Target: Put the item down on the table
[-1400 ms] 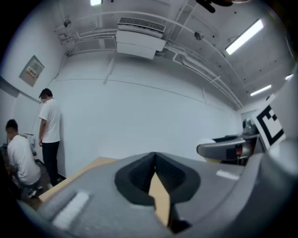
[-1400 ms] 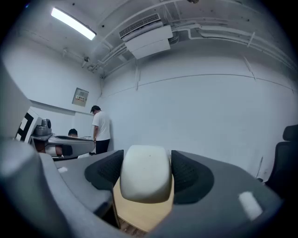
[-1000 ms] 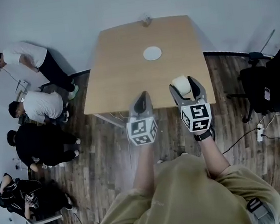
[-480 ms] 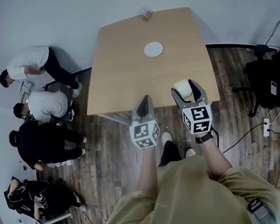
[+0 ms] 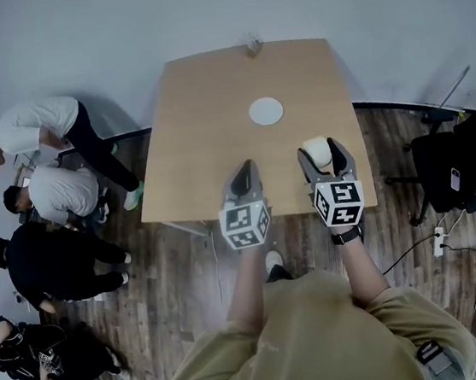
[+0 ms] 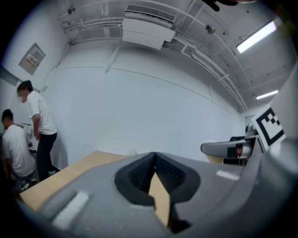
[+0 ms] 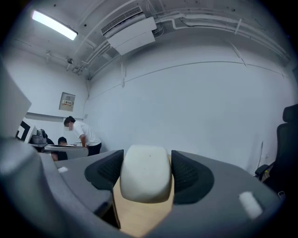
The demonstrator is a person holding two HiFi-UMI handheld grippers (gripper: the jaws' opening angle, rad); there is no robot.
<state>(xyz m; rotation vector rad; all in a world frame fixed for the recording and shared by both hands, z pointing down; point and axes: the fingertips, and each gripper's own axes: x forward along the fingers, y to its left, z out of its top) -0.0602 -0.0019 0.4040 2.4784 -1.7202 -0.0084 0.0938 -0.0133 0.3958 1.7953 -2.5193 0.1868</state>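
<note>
A cream-white rounded item (image 7: 145,173) sits clamped between the jaws of my right gripper (image 7: 146,174). In the head view that item (image 5: 317,151) hangs over the near right part of the wooden table (image 5: 205,129), with the right gripper (image 5: 321,157) shut on it. My left gripper (image 5: 243,178) hovers over the table's near edge; its jaws meet at the tips and hold nothing (image 6: 155,169). The tabletop under both grippers shows as tan wood.
A white round disc (image 5: 266,111) lies at the table's middle. A small object (image 5: 251,47) stands at the far edge. Several people (image 5: 44,191) are on the floor at the left. A black office chair (image 5: 457,149) is at the right.
Both grippers have moved forward from the near edge to over the table. The right gripper still holds the white item.
</note>
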